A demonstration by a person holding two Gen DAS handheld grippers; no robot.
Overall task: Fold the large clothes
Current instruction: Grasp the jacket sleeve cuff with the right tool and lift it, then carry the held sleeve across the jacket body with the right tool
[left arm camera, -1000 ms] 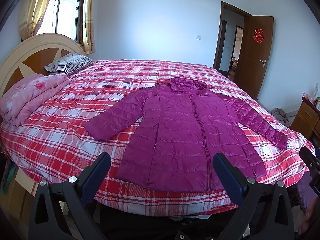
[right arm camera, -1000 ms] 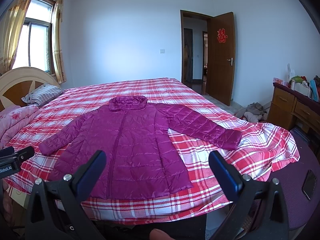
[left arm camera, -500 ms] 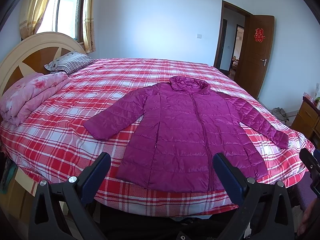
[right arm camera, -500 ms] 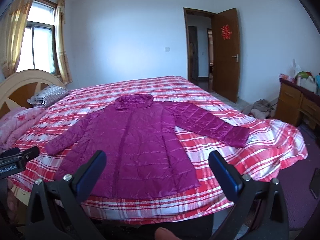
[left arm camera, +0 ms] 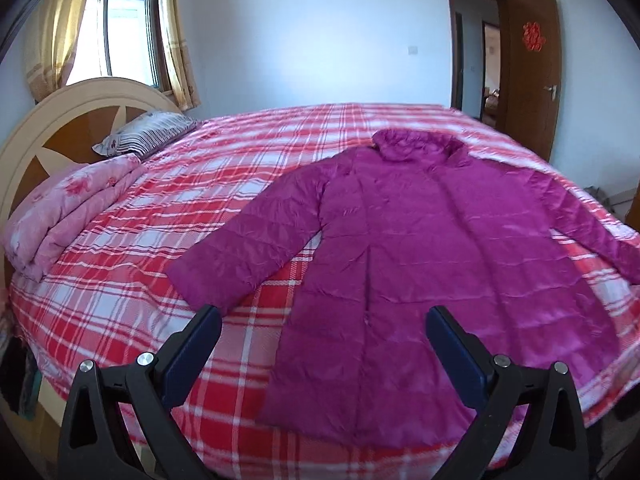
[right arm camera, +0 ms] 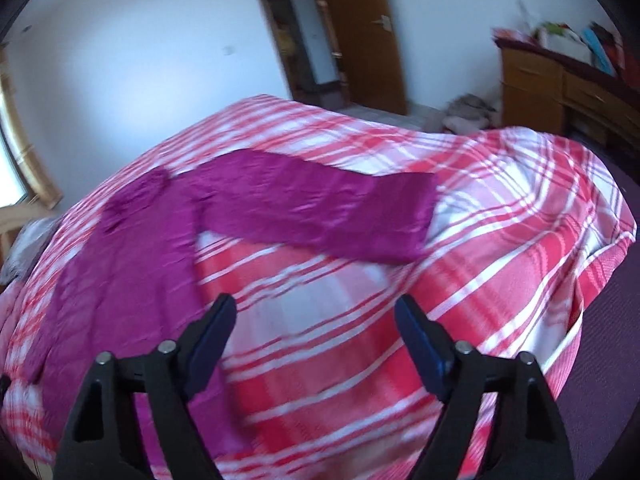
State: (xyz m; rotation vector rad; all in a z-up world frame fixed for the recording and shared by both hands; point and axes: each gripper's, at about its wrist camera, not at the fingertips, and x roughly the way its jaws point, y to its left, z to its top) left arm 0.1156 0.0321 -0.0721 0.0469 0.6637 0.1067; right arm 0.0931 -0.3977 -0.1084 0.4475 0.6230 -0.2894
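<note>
A magenta quilted jacket [left arm camera: 432, 248] lies flat and face up on a round bed with a red plaid cover [left arm camera: 248, 184], collar away from me, both sleeves spread out. My left gripper [left arm camera: 323, 322] is open above the jacket's lower left part, just below the left sleeve cuff [left arm camera: 204, 276]. In the blurred right wrist view the jacket [right arm camera: 120, 280] fills the left side and its right sleeve [right arm camera: 320, 212] stretches across the plaid cover [right arm camera: 500, 248]. My right gripper [right arm camera: 316, 312] is open over bare cover, a little short of that sleeve. Neither holds anything.
A folded pink quilt [left arm camera: 68, 216] and a striped pillow [left arm camera: 148, 136] lie by the wooden headboard [left arm camera: 60, 120]. An open brown door [left arm camera: 528, 64] is at the back right. A wooden dresser [right arm camera: 560, 92] with clutter stands right of the bed, with clothes on the floor [right arm camera: 468, 116].
Both grippers have moved forward over the bed. The left one now hangs over the jacket's lower left. The right one swung right, toward the right sleeve, blurring its view.
</note>
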